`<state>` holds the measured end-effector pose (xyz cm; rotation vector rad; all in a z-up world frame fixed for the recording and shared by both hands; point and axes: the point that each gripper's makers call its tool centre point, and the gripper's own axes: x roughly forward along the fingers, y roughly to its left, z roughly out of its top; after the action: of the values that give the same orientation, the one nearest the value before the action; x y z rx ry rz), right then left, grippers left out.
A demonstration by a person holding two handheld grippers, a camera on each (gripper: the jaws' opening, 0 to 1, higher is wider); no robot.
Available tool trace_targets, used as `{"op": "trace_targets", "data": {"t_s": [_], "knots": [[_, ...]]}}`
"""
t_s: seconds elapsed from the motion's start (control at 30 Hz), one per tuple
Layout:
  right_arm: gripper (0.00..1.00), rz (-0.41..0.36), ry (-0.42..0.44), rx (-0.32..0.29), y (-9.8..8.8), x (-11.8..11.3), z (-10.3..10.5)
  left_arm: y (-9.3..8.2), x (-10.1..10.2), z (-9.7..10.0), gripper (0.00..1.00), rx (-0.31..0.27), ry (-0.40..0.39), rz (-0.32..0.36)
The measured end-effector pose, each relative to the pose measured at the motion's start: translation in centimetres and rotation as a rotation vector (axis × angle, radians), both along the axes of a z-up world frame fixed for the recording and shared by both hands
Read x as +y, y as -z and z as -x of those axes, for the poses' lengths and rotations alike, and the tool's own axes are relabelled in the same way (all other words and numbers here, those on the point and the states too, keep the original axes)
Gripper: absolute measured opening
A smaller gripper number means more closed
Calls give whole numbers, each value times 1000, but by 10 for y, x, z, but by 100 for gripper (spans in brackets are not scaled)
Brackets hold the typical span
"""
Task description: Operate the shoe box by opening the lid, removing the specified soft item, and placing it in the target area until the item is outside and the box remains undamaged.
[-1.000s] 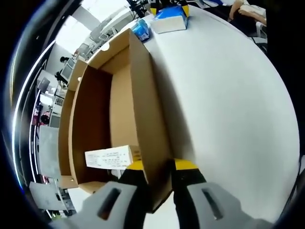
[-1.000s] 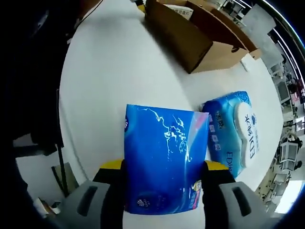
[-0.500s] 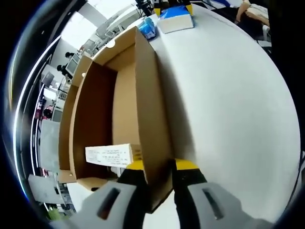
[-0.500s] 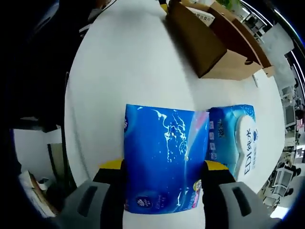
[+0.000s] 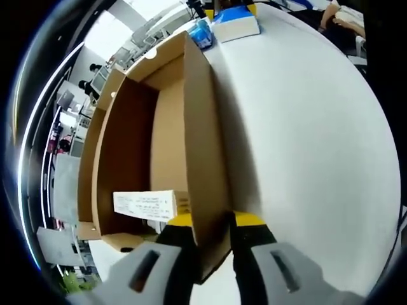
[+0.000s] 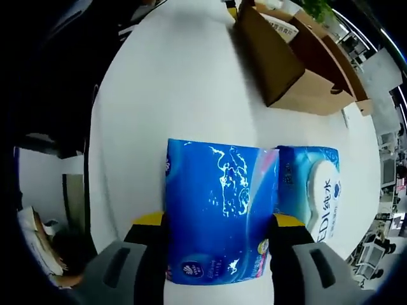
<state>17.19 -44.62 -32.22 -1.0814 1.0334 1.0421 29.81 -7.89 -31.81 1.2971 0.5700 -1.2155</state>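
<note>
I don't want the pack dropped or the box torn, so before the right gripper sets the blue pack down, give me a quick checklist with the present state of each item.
1. Right gripper grips the blue tissue pack on both sides: ok.
2. Left gripper clamps the shoe box wall, one jaw inside and one outside: ok.
3. Box wall at the clamp shows no tear or crease: ok as far as visible.
4. Bare white table is available beside the box: ok.
5. Wet wipes pack lies right beside the held pack, so sideways room is tight: not ok.
6. Whether the held pack already touches the table: cannot tell.
</note>
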Motion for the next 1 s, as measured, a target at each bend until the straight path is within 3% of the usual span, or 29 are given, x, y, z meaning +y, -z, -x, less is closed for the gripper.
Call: {"op": "trace_targets", "data": {"t_s": [1.0], "knots": [[65,40,-42,14,-1,-7,-10,-1,-3,2,18,0,4,-6]]}}
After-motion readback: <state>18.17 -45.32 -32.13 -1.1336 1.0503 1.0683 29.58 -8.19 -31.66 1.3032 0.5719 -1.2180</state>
